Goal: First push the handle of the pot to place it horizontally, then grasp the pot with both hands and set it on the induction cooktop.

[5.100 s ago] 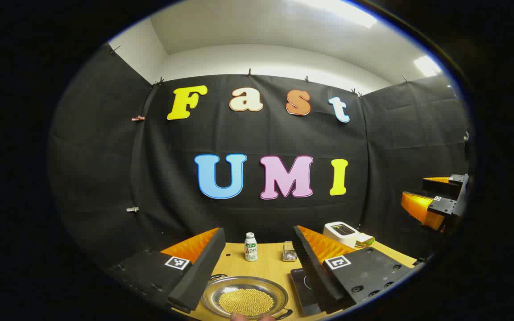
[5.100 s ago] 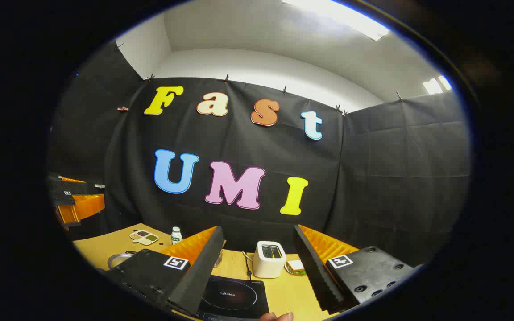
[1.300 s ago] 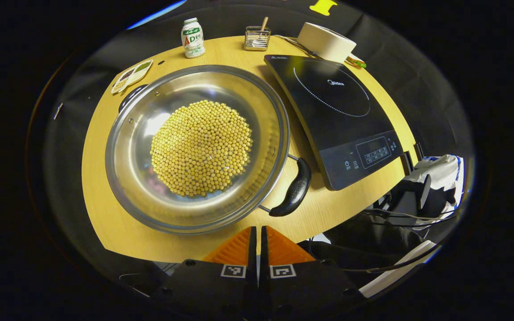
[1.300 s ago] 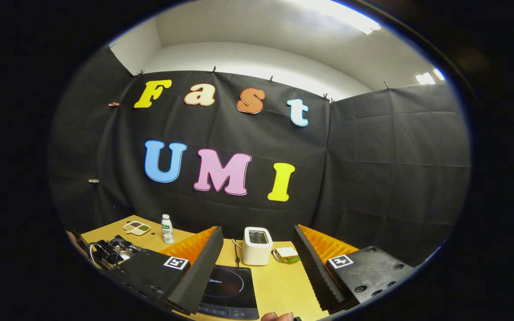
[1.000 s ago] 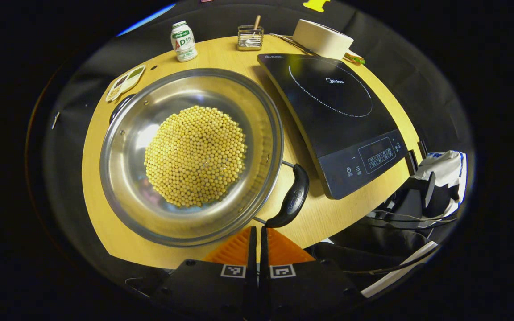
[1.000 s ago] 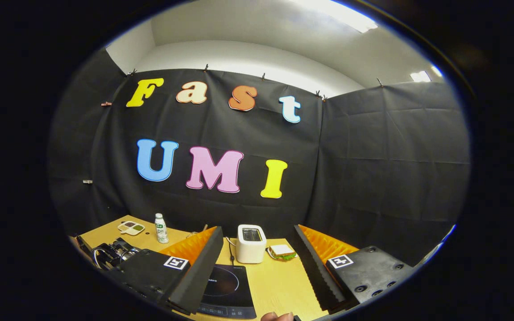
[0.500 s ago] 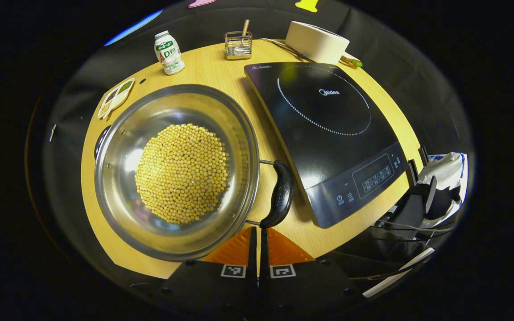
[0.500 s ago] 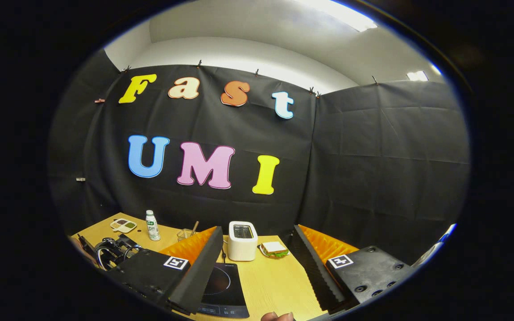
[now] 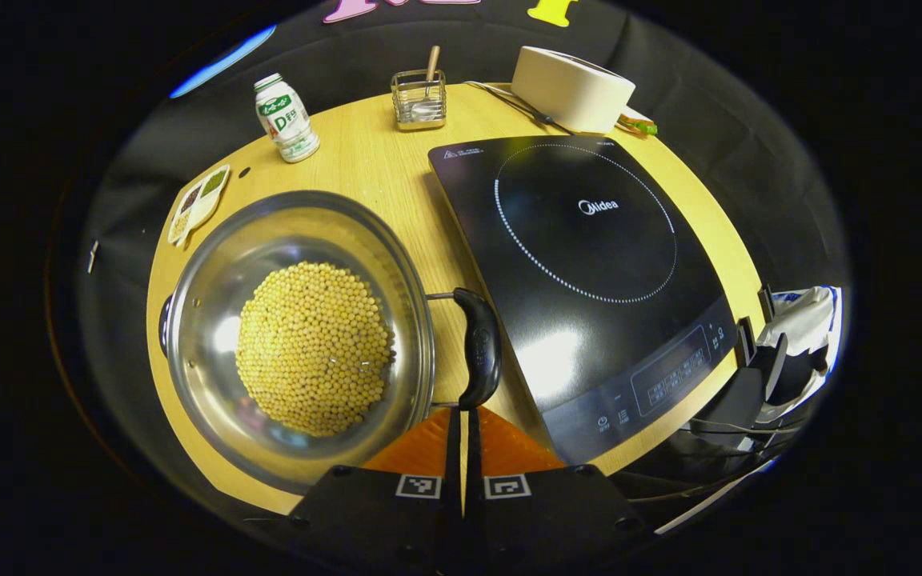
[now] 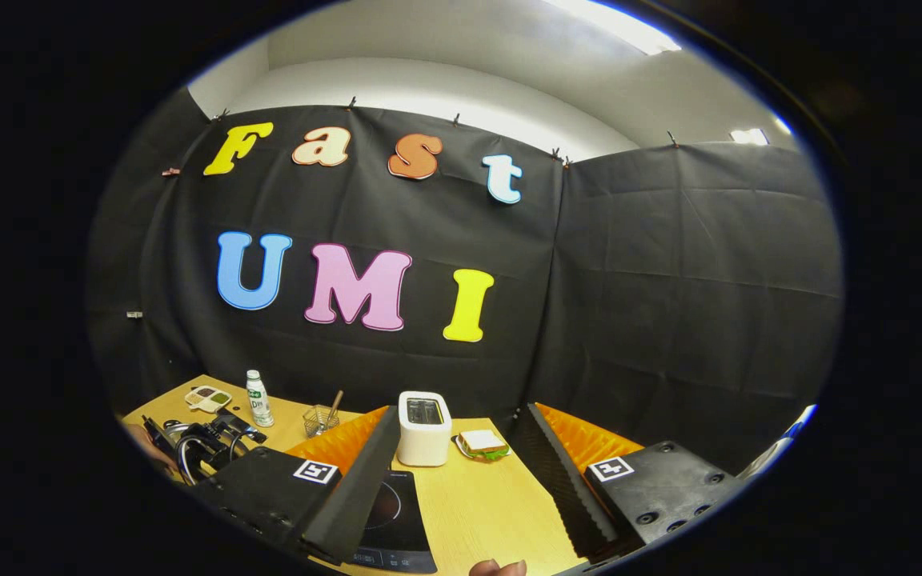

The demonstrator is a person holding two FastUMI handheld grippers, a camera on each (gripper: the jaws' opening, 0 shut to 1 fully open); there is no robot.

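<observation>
The left gripper [image 9: 462, 416] points down at the worktop [image 9: 373, 160], jaws closed, tips at the near end of the pot's black handle [image 9: 479, 348]. The right gripper [image 10: 461, 472] is held level, jaws wide open and empty. One pot [image 9: 205, 320] (full of yellow beans) sits left of one cooktop [image 9: 589, 264], just beside it. Behind stand one bottle [image 9: 284, 118], one toaster [image 9: 571, 77] and one wire holder [image 9: 418, 100].

Left gripper [image 9: 461, 412] — black body, square markers; right gripper [image 10: 461, 472] seemingly alike.
</observation>
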